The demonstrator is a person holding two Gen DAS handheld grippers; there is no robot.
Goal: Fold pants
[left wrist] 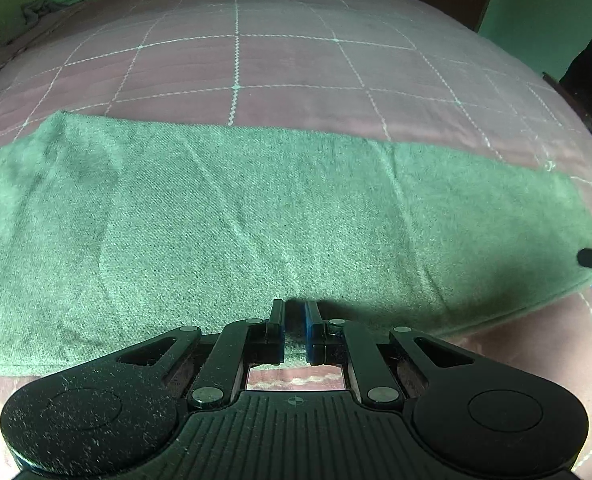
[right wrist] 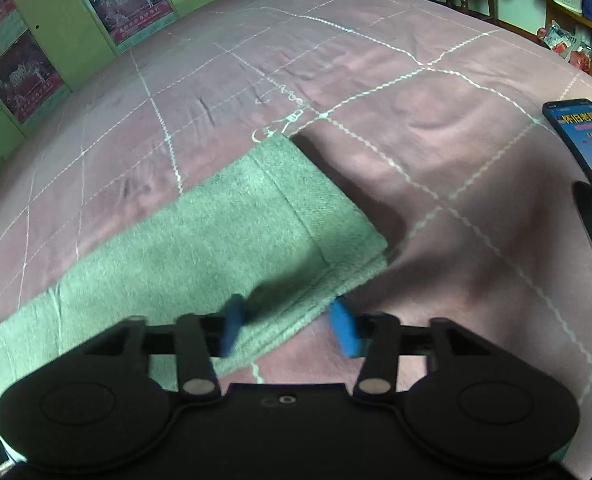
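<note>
**Green pants on the bed, one edge pinched**

The pants [left wrist: 255, 216] lie as a long folded band across the bed [left wrist: 296, 64], stretching from one side of the left wrist view to the other. Their near edge sits directly at the left gripper [left wrist: 295, 326], whose blue-padded fingers are pressed nearly together with a fold of the cloth pinched between them. In the right wrist view, the hemmed end of the pants reaches down between the fingers of the right gripper [right wrist: 289, 328]; these stand apart, one pad over the fabric and the other beside its edge, not pressing it.

The cloth is a thick, nubby green weave with soft creases and a stitched hem. The bedcover is smooth pink fabric quilted in pale wavy lines forming squares. A phone [right wrist: 580, 140] with a lit screen lies near the bed's right edge.
</note>
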